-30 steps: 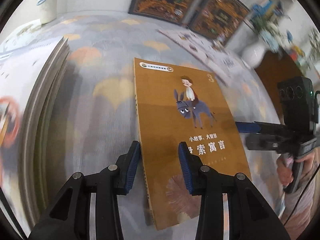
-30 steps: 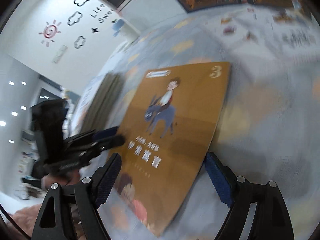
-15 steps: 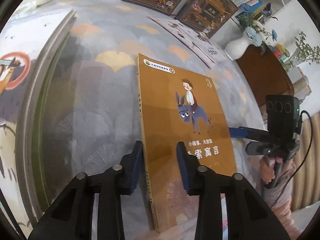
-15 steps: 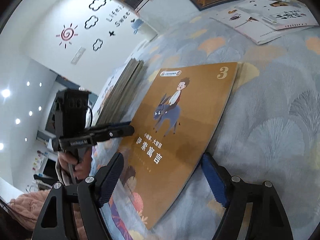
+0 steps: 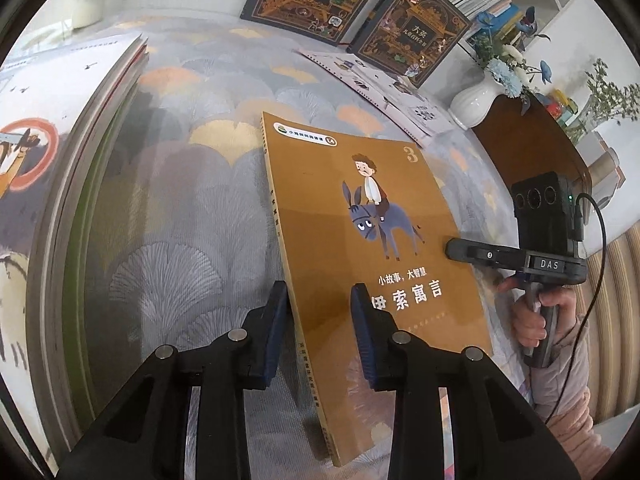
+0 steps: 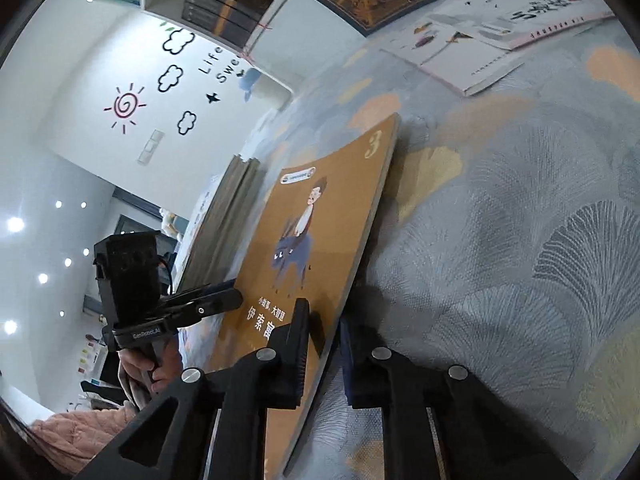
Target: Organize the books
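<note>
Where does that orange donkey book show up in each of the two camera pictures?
Left wrist view: the orange book fills the centre, running down between the left gripper.
Right wrist view: the book stands tilted, centre-left, clamped at its lower edge by the right gripper.
Shared landmark: the stack of books lying beyond its spine.

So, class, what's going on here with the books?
A person is tidying books on a patterned cloth, using a hand-held gripper in each hand. Both grip one orange storybook with a boy on a donkey: the left hand-held gripper clamps its spine edge, and the right hand-held gripper has just closed on the opposite edge. The book is tilted up off the cloth. A stack of books waits to the left; more books lean at the back.
</note>
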A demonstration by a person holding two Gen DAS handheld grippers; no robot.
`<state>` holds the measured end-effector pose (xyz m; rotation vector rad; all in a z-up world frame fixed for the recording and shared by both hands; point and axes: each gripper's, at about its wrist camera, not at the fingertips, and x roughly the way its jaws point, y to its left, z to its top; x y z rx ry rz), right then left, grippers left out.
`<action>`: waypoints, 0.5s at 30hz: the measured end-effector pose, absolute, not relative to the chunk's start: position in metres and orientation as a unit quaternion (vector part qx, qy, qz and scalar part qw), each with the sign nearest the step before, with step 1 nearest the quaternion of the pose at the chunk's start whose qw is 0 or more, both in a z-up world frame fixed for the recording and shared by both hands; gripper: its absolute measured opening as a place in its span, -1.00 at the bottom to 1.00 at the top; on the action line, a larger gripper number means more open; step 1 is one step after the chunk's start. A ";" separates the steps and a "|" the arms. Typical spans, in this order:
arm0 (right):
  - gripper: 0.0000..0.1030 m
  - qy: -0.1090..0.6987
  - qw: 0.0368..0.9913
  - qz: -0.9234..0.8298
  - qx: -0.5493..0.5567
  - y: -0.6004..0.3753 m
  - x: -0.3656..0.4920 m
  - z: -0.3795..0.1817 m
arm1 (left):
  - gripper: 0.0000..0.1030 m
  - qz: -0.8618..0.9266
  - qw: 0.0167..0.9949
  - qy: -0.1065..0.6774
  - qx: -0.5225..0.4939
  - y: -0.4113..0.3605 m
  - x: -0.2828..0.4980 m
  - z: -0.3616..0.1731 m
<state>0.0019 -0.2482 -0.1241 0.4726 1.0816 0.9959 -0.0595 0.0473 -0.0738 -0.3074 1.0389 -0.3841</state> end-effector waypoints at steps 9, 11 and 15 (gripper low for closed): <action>-0.78 0.472 0.734 0.448 0.193 -0.247 -0.003 -0.120 | -0.43 -0.172 0.852 0.474 -0.139 0.045 -0.063 -0.074; -0.78 0.471 0.735 0.448 0.193 -0.245 -0.003 -0.120 | -0.43 -0.170 0.855 0.472 -0.134 0.044 -0.063 -0.074; -0.77 0.466 0.738 0.449 0.192 -0.245 -0.005 -0.120 | -0.43 -0.167 0.858 0.469 -0.126 0.042 -0.064 -0.074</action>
